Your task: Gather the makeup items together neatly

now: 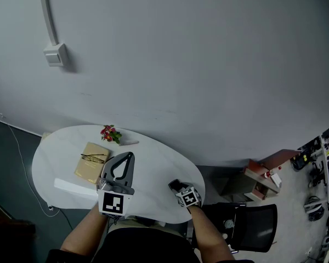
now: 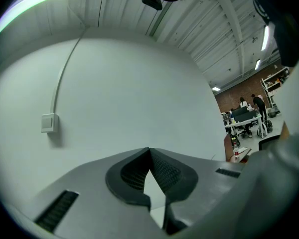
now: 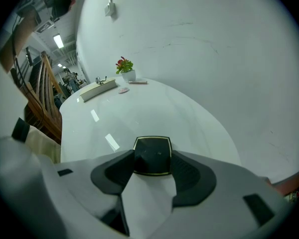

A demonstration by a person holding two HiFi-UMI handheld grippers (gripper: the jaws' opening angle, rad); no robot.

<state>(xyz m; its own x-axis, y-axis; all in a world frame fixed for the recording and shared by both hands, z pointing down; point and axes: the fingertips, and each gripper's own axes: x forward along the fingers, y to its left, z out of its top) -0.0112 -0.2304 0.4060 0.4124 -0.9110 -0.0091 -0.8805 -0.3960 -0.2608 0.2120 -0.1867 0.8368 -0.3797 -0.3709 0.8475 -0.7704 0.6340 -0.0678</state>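
Grippers occupy the near edge of the white oval table [image 1: 153, 158]. Right gripper [image 3: 152, 159] stands at the near right, its jaws set wide and closed on a black square compact [image 3: 152, 153] with a gold rim; both pads meet its sides. Whether the compact is clear of the tabletop cannot be determined. Left gripper [image 2: 149, 151] is to the left of it and points up toward the wall, jaw tips together with nothing between them. Beyond, on the far left of the table, a tan book [image 1: 91, 163] lies flat with a pair of glasses [image 1: 93, 158] on top. Just right of the book lies a small pink item [image 3: 123, 89]. Farther back, a thin pink stick [image 3: 138, 82] lies beside a small potted plant [image 3: 125, 69] with red flowers, at the far edge near the grey wall [image 1: 208, 64].
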